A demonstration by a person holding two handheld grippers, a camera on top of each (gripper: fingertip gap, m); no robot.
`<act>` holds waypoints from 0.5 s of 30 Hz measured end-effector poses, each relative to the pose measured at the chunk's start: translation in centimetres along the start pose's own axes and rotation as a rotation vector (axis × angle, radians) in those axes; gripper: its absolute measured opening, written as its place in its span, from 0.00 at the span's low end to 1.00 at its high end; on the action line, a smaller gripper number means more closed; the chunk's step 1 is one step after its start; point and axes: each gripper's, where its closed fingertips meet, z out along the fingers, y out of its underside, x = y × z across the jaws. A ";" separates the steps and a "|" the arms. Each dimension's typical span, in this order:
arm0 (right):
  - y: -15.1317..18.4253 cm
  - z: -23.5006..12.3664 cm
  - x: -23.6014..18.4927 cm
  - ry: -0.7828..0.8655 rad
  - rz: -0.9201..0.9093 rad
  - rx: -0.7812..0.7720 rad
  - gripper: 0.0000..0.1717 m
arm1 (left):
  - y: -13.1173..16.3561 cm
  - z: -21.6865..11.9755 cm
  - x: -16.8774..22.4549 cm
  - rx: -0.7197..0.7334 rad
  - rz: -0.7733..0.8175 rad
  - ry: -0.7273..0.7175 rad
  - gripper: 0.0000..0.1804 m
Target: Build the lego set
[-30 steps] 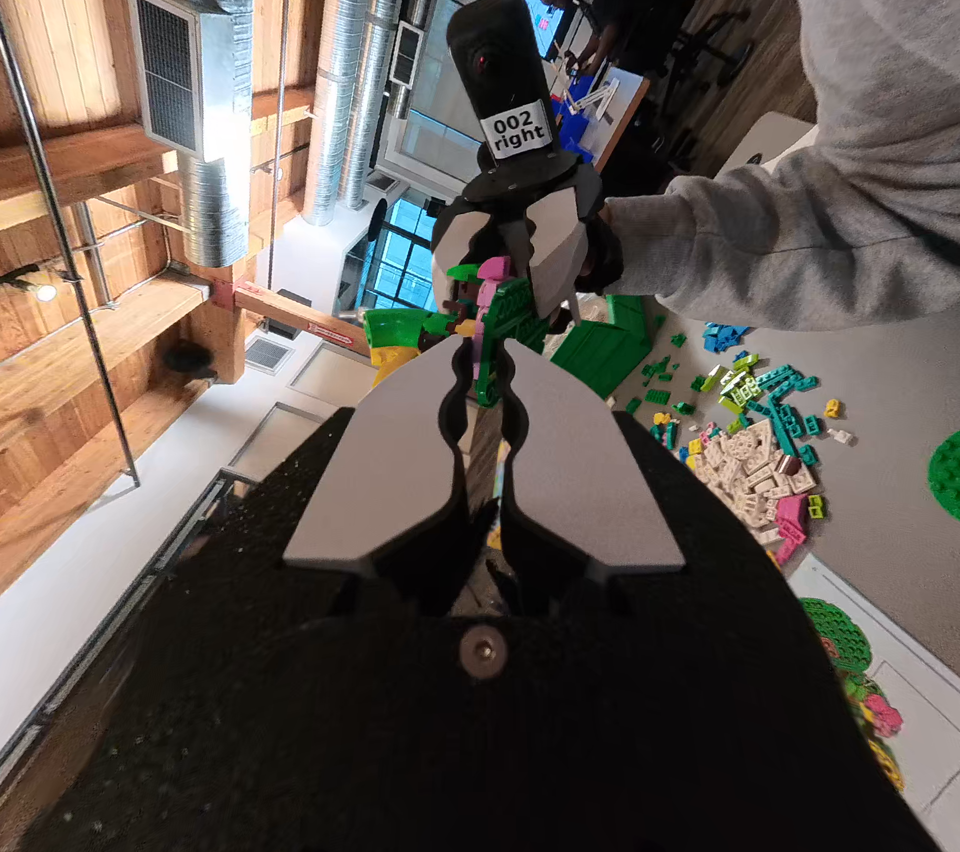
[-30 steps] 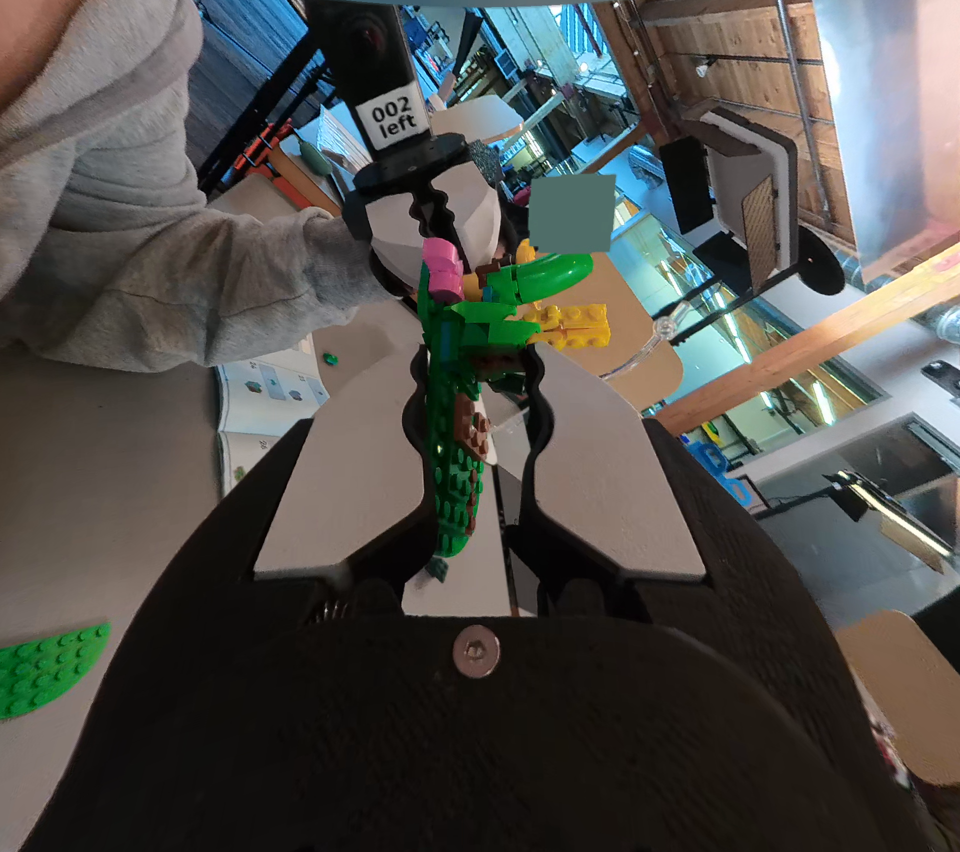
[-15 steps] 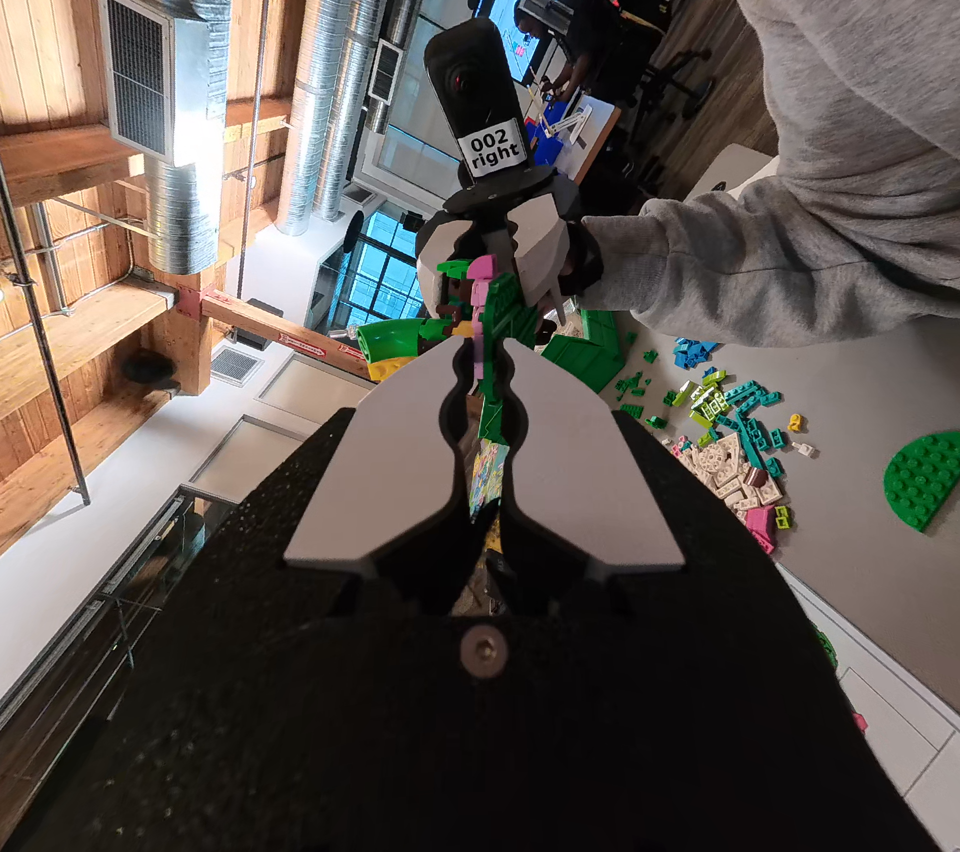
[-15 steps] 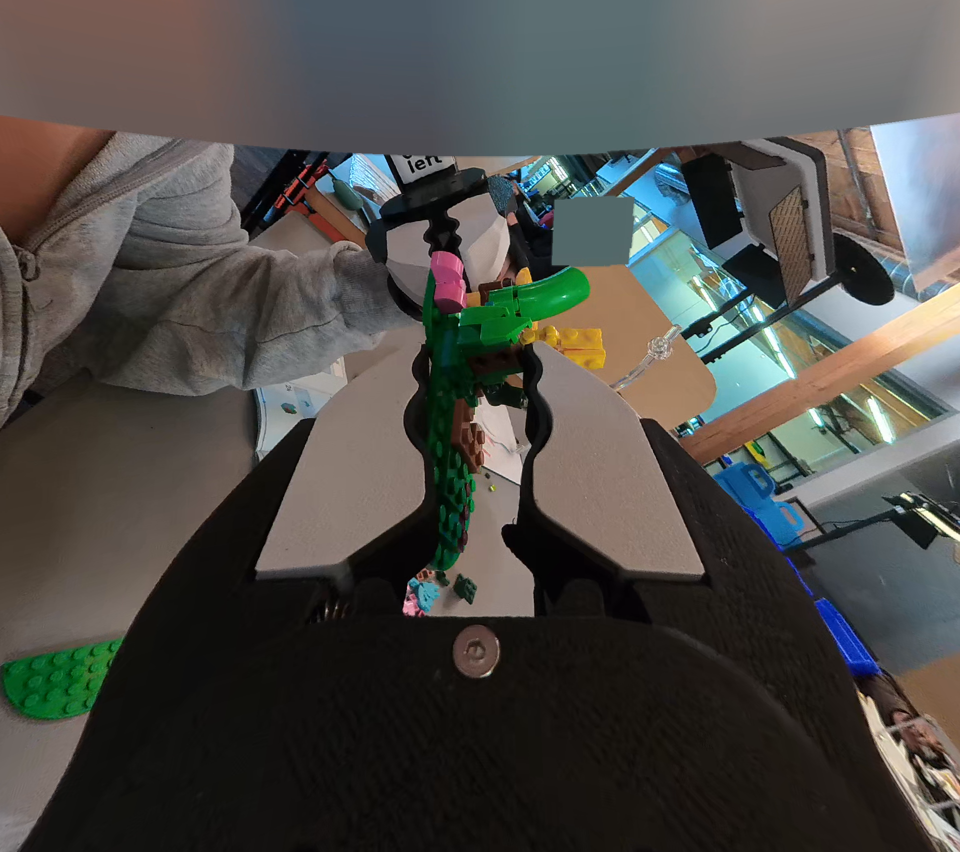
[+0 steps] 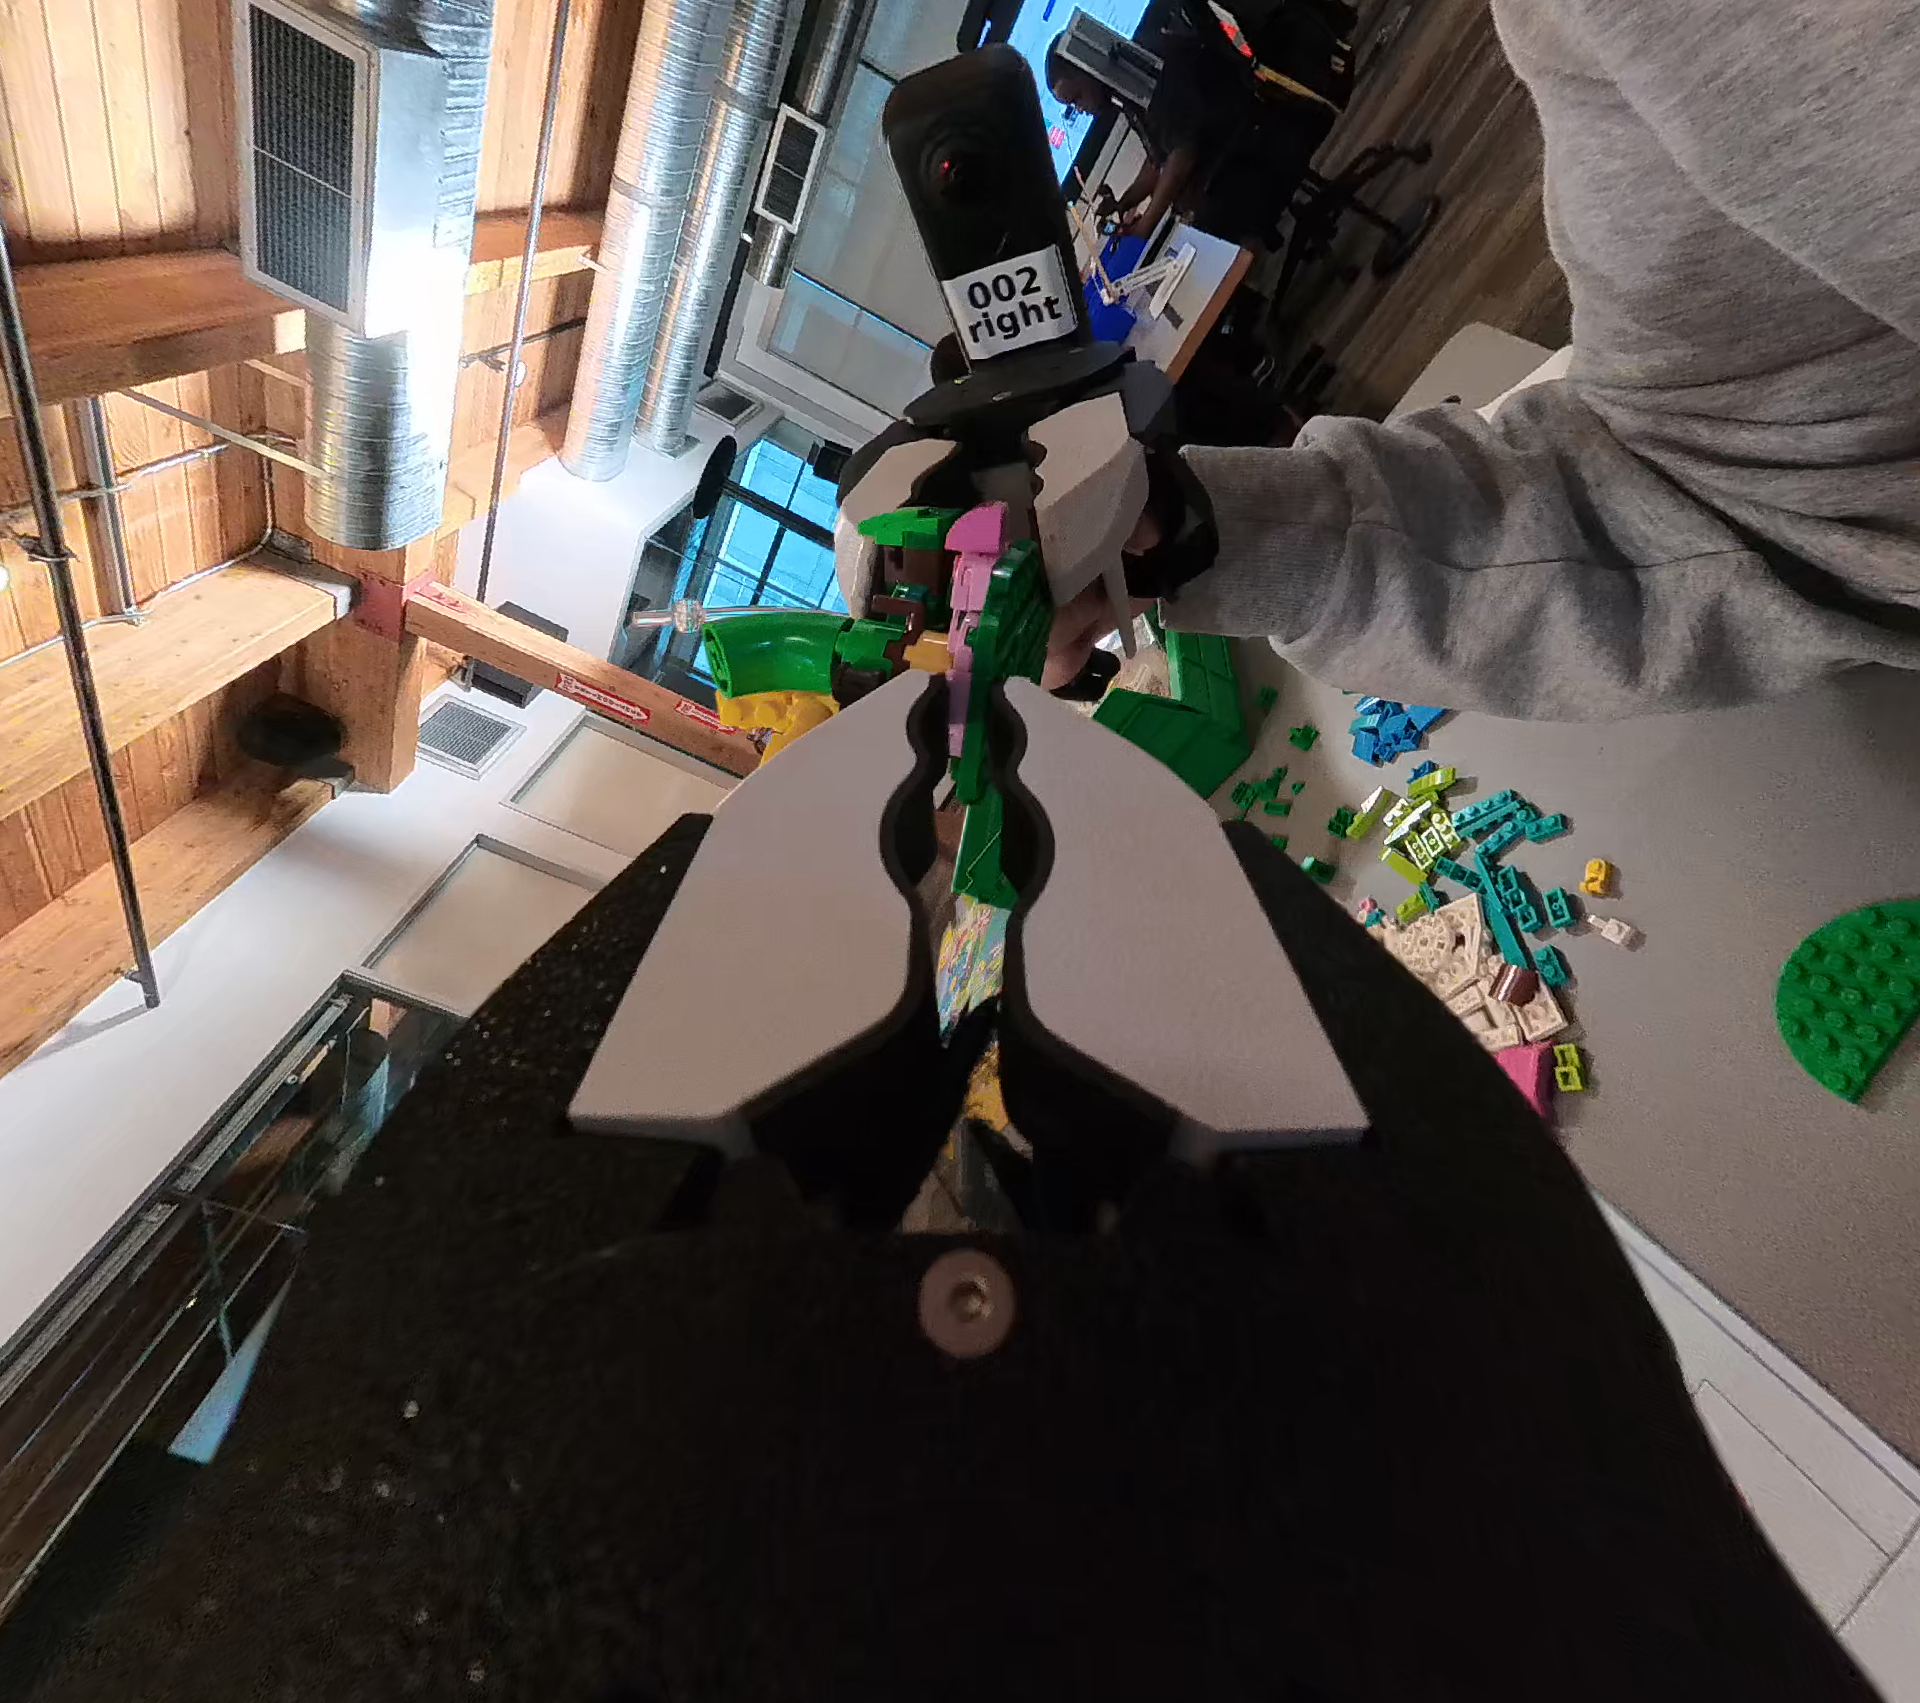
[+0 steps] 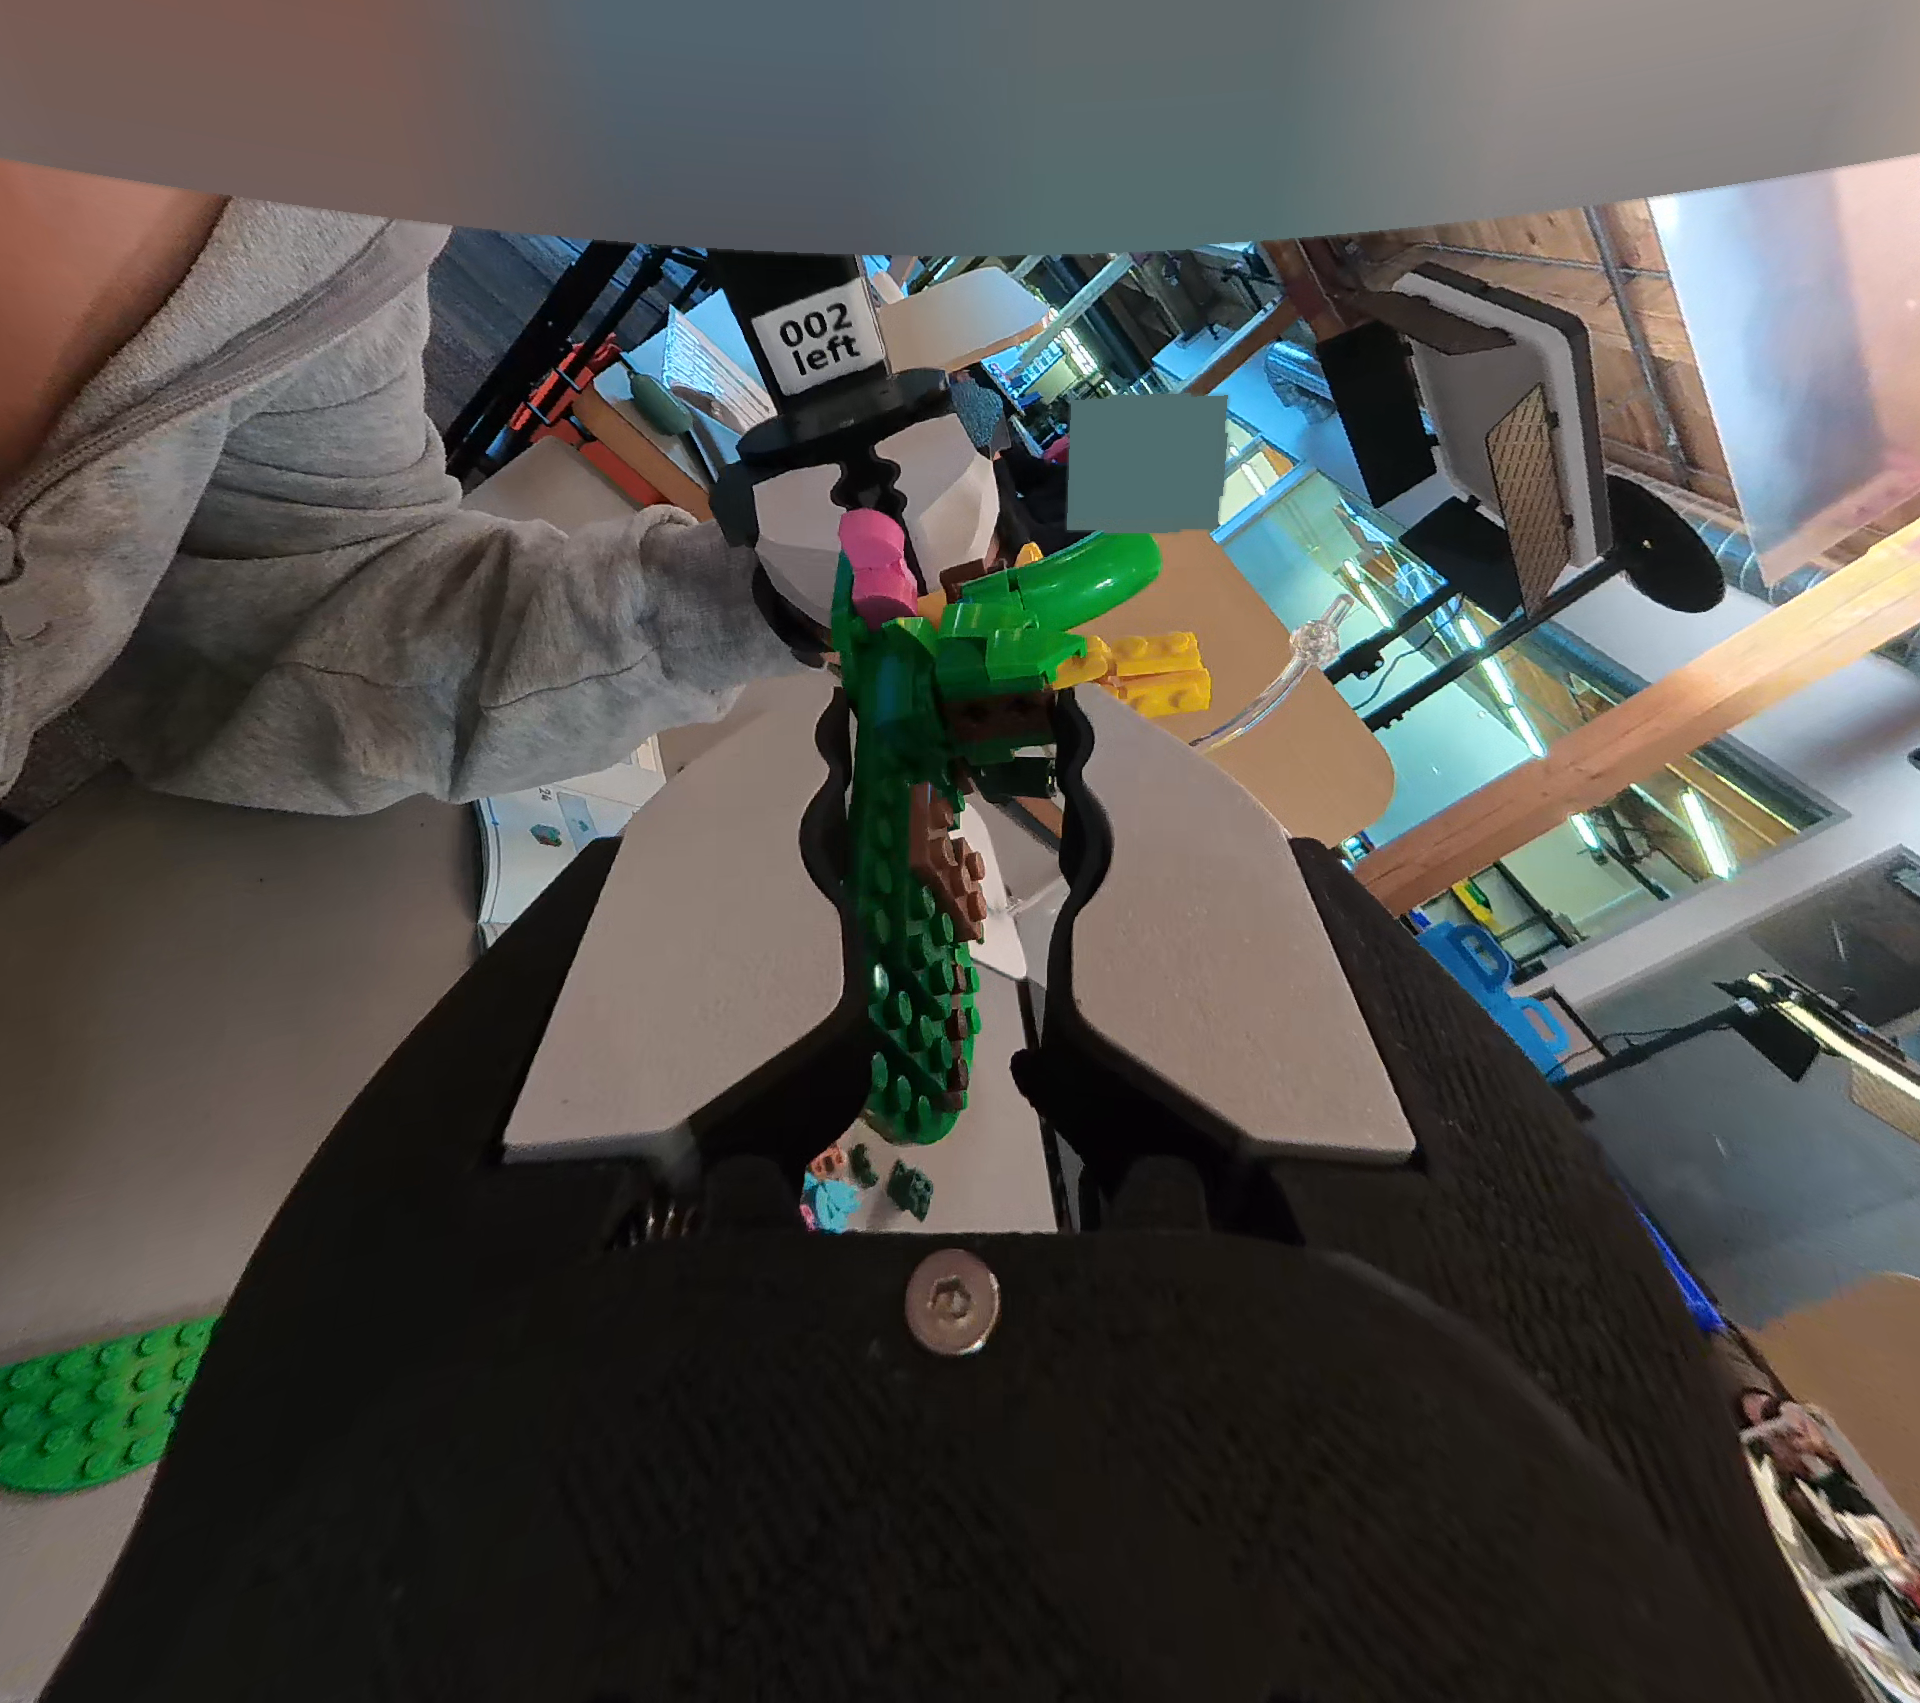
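Grippers are meeting in mid-air above the tabletop [image 5: 1714,760]: we are pinching the brick model [image 5: 987,635] by its green plate in our nearly closed left gripper [image 5: 977,697], while our wider-set right gripper [image 6: 956,718] is clamping its thicker end.

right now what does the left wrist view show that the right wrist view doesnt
Only the left wrist view: a pile of loose bricks in teal, lime, white and pink on the grey table, a blue brick heap, silver ceiling ducts, and the underside of the brick model's green plate.

Only the right wrist view: the plate's studded top with brown pieces and an open booklet.

Both: the brick model held up off the table, the left gripper shut on its plate edge, the right gripper clamped across its built-up part, and grey sleeves.
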 end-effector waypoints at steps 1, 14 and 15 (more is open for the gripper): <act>0.0 0.0 0.0 0.003 -0.002 0.001 0.21 | 0.0 0.0 0.0 0.003 -0.006 0.000 0.03; 0.4 0.1 -0.5 -0.050 0.069 -0.029 0.19 | 0.0 -0.1 0.4 -0.030 -0.022 0.039 0.03; 0.4 0.1 -0.5 -0.058 0.083 -0.026 0.19 | 0.0 -0.1 0.4 -0.030 -0.017 0.040 0.03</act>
